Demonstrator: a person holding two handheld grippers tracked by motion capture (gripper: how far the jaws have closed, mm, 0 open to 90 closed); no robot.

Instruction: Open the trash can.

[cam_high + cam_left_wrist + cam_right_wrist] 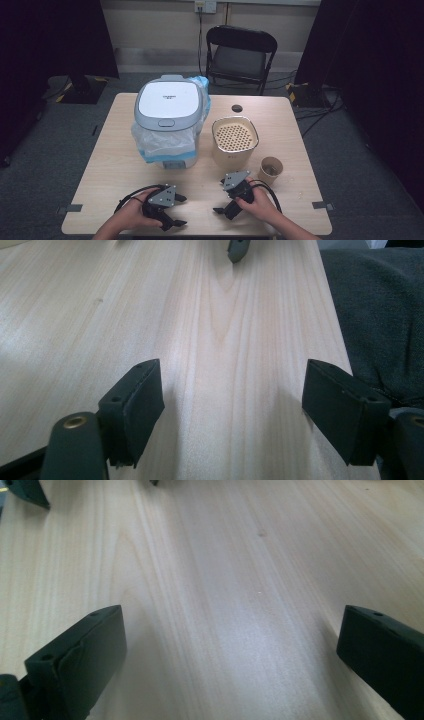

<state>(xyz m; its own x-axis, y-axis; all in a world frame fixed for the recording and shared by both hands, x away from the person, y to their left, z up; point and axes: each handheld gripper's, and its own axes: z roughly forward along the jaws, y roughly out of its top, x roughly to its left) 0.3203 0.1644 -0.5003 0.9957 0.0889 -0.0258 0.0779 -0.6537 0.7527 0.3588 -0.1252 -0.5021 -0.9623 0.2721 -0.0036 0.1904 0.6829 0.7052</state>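
2 grippers: both rest low on the near part of the wooden table point(115, 150), each held in one of the person's hands.
Left gripper point(176, 210): jaws point toward the right gripper; in its own view point(232, 407) the 2 black pads stand well apart with only bare wood between them, holding nothing.
Right gripper point(220, 197): jaws point toward the left gripper; in its own view point(230, 657) the pads are spread wide over bare tabletop, gripping nothing.
Gap between grippers: a strip of bare table separates the 2 jaw tips.
Paper cup point(270, 169): nearest thing to the right gripper, standing upright just beyond and right of it, with something brownish inside.
Beige container point(234, 141): upright, just left of the cup, its top covered by a perforated insert.
White bin point(167, 120): beyond the left gripper, lid closed, a clear plastic bag with blue edging hanging around its body.
Black chair point(240, 57): on the floor beyond the far table edge.
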